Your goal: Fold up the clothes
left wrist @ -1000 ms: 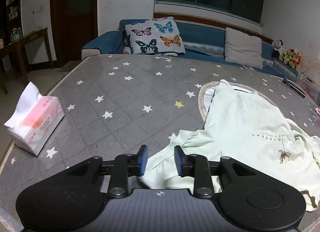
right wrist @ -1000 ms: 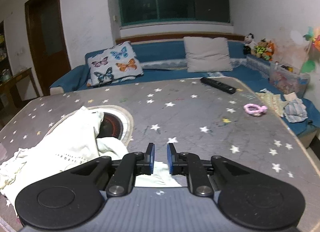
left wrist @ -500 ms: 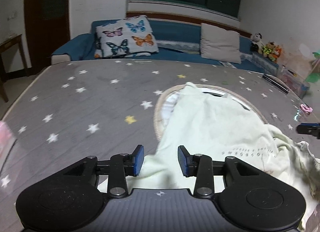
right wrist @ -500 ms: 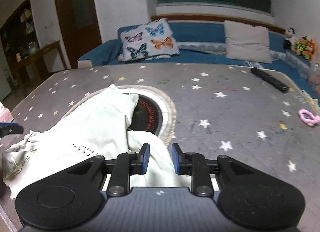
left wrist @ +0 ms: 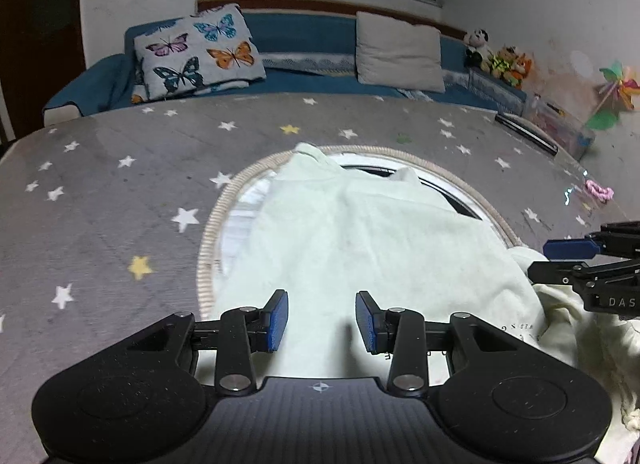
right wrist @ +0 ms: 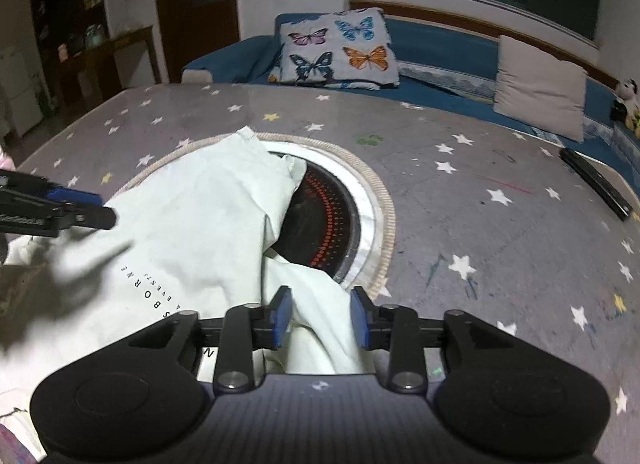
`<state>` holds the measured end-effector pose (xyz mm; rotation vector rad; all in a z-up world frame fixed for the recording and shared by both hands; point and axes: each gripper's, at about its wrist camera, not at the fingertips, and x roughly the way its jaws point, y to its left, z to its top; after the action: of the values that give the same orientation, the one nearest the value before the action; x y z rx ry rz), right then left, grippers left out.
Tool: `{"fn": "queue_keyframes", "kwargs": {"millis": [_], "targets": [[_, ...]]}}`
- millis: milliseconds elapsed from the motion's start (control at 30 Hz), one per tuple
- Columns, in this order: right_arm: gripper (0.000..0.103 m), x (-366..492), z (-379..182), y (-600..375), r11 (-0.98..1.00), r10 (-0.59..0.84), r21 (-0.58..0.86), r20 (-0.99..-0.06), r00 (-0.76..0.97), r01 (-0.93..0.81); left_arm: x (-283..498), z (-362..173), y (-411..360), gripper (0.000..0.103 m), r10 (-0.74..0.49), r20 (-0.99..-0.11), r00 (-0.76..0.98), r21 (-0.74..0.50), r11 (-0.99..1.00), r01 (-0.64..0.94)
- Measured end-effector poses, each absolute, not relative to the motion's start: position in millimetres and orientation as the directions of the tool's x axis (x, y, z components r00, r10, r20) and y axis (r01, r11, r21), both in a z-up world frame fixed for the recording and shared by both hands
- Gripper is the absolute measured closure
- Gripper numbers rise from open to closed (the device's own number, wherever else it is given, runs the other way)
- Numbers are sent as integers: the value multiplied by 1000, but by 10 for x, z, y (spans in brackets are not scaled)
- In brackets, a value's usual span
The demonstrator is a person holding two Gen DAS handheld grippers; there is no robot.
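Tongs [left wrist: 321,320] above rumpled pale shirt [left wrist: 360,232]

On the pale garment [right wrist: 200,224] spread under me I can read small dark print running sideways: "BORNE" in one row and "EVENTS" in a smaller row beside it, with a lone "N" by my right claw [right wrist: 320,318]. From my left side, the body of my other claw [left wrist: 616,300] shows white letters "DAS", cut off at the picture's edge.
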<state>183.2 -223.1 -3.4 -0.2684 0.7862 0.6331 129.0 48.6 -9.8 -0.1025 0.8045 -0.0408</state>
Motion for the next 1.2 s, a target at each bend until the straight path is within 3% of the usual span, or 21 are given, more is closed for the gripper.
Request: {"fn": "queue_keyframes", "kwargs": {"millis": [267,333,400,500,767,1000,1200], "targets": [[66,1952,-179,-2082,758,438,2,-743,506,-652,1393,-225,474,57,-85,-737,671,-116,993,-1],[72,1957,-194,-2064,750,446,7,-744,498,-661,1407,-252,480,53,-81,-740,668,-114,993,-5],[90,1961,-199,-2059,745,450,10,-746,491,-668,1406,-261,480,52,-79,-736,672,-112,994,-5],[99,1927,-174,-2093,761,437,-13,-729,527,-648,1410,-268,473,51,-73,-734,675,-104,995,-5],[99,1776,115,-2488,878,307,-114,-611,729,-465,1401,-285,469,51,-66,-727,683,-90,996,2],[93,1718,87,-2668,888,280,-92,-668,689,-450,1400,-296,485,50,-71,-724,686,-89,996,9],[91,1921,299,-2744,905,345,22,-625,701,-426,1397,-299,474,46,-74,-723,687,-90,996,13]]}}
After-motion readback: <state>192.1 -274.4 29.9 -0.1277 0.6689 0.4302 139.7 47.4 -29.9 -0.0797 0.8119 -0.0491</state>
